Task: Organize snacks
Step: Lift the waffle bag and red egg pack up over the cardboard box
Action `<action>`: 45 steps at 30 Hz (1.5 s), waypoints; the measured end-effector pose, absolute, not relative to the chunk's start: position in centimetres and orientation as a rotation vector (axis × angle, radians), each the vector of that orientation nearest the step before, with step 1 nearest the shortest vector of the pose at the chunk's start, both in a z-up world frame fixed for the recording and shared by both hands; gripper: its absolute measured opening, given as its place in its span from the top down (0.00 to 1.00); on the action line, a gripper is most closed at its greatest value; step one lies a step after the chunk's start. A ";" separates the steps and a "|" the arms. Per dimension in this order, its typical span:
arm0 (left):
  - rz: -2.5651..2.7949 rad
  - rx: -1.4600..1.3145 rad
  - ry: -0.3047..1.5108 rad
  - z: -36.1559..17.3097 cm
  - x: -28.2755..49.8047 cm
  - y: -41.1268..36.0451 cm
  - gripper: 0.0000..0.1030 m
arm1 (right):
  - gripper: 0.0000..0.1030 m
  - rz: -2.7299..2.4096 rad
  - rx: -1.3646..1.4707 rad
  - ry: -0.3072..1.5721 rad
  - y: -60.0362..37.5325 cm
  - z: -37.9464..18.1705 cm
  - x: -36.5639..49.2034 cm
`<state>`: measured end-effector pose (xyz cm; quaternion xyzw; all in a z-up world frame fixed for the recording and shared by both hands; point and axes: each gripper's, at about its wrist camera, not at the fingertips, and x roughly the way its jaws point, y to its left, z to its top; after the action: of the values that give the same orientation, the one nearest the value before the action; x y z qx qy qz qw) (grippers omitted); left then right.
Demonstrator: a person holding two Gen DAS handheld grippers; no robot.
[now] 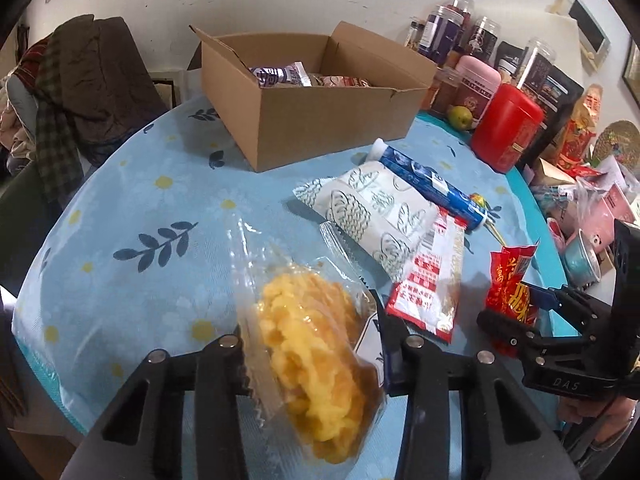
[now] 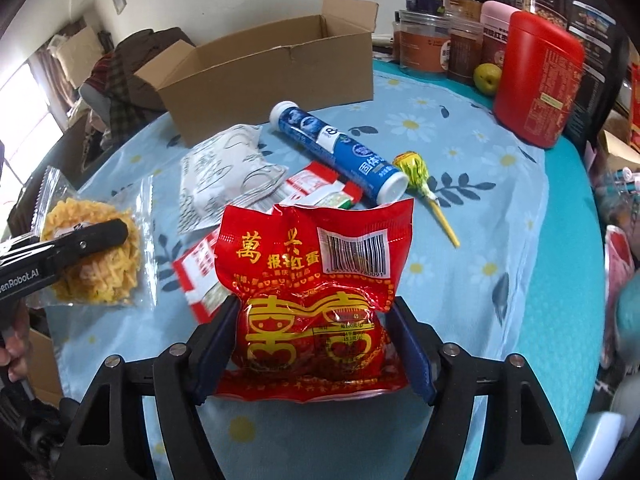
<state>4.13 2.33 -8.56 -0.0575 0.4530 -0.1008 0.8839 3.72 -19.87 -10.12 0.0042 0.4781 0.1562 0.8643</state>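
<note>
A clear packet with a yellow crispy snack (image 1: 304,320) is pinched between the jaws of my left gripper (image 1: 316,344), which is shut on it just above the blue flowered tablecloth (image 1: 160,200). The right wrist view shows the same snack (image 2: 96,276) at the left with the left gripper's finger (image 2: 112,232) across it. My right gripper (image 2: 316,320) is shut on a red packet with gold writing (image 2: 312,260), its blue pads pressing both sides. An open cardboard box (image 1: 320,120) stands at the table's far side with a few packets inside.
On the cloth lie a white patterned pouch (image 2: 224,172), a red-and-white sachet (image 2: 200,272), a blue tube (image 2: 340,148) and a yellow lollipop (image 2: 416,172). A red canister (image 2: 536,80), a green fruit (image 2: 487,78) and several jars line the far right. Clothes are piled at the left.
</note>
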 end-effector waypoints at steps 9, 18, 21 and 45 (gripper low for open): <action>-0.136 0.017 0.839 -6.8 1.2 1.6 0.62 | 0.29 0.327 0.005 0.979 -19.6 -9.6 2.0; -0.110 0.029 0.832 -7.8 -0.9 1.9 0.61 | 0.28 0.328 -0.031 0.948 -18.9 -9.1 1.0; -0.107 -0.056 0.868 -8.4 -0.7 3.2 0.61 | 0.28 0.337 -0.037 0.953 -18.6 -9.4 1.0; -0.234 -0.112 0.756 -2.3 0.7 2.7 0.63 | 0.29 0.443 -0.066 0.852 -17.6 -3.5 1.7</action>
<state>0.68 2.70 -2.34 -0.0544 0.3682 -0.1138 0.9211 1.69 -17.65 -3.47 -0.0319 0.4098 0.2131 0.8864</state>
